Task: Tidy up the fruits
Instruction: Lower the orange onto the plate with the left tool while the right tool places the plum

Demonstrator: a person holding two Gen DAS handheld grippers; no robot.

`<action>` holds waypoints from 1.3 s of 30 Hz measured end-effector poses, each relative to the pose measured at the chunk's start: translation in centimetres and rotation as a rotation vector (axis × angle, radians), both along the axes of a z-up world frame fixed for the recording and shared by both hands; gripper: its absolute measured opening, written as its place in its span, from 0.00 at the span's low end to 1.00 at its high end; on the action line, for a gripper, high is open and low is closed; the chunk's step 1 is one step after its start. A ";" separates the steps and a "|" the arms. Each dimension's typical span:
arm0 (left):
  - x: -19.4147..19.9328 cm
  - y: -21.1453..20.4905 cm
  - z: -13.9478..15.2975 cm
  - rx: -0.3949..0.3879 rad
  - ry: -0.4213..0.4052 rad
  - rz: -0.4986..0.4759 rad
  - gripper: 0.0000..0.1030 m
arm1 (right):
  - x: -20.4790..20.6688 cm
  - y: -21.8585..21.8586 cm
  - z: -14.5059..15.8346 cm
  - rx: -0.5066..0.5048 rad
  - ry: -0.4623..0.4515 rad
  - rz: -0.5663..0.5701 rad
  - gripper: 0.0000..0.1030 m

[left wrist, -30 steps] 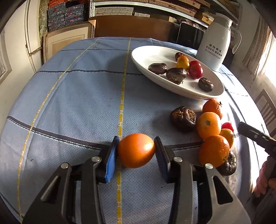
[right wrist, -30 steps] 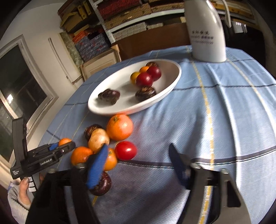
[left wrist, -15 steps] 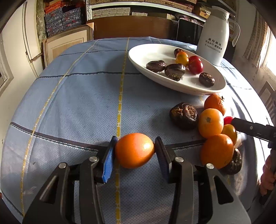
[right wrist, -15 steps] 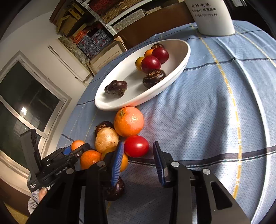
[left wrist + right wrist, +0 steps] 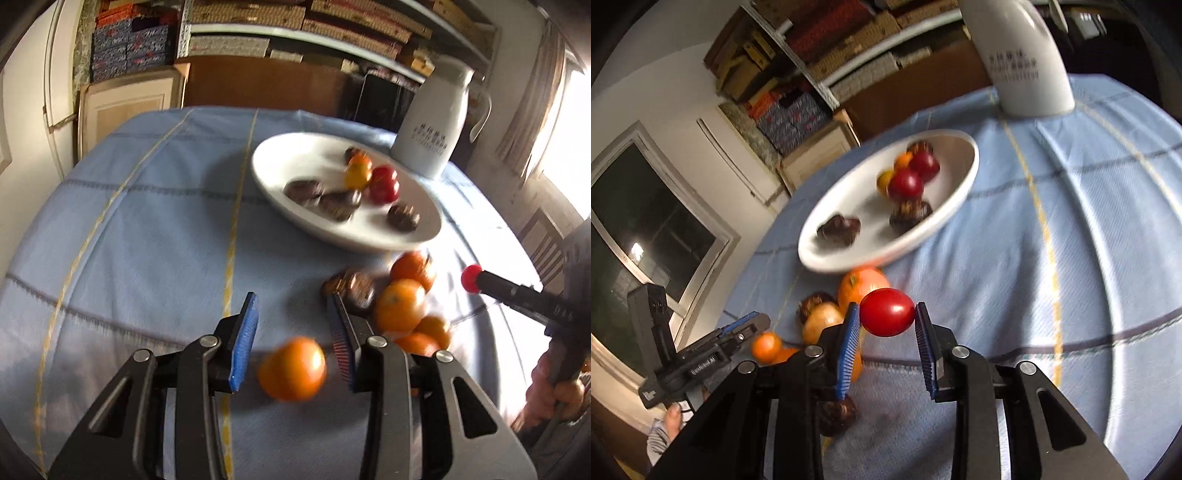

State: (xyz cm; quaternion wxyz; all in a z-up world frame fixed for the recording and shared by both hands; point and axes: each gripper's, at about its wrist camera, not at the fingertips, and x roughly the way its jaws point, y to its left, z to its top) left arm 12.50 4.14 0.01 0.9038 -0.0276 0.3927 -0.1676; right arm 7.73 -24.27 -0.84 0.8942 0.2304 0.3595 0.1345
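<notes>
My right claw (image 5: pixel 887 320) pinches the tomato (image 5: pixel 887 312) only at its tips while my left claw (image 5: pixel 293 325) gapes over a loose orange (image 5: pixel 291 368) that may roll.

A round table draped in a pale blue tablecloth (image 5: pixel 147 229) crossed by yellow and dark stripes; at its far edge stands a white jug (image 5: pixel 436 129) with printed dark lettering — upright, just beside the serving dish; behind it, metal shelves (image 5: pixel 295 33) packed with flat boxes, a stack of blue patterned boxes (image 5: pixel 129 44) at left; a curtain (image 5: pixel 532 110) hangs by the bright window — a wooden chair (image 5: pixel 543 243) near the table's right side.
</notes>
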 end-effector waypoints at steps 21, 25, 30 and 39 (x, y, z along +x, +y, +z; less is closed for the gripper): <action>-5.2 -3.5 -2.5 0.169 0.004 -0.199 0.76 | 1.3 -2.5 -0.4 0.108 0.030 -0.023 0.30; -5.5 -4.0 -3.4 0.191 0.041 -0.237 0.34 | 1.2 -2.8 -0.5 0.119 0.033 -0.029 0.30; -5.2 -3.6 -3.5 0.169 0.048 -0.235 0.33 | 1.1 -2.6 -0.3 0.107 0.023 -0.023 0.30; -0.7 -2.9 2.2 0.113 -0.057 -0.140 0.33 | 3.0 -2.6 1.4 0.048 -0.008 -0.045 0.30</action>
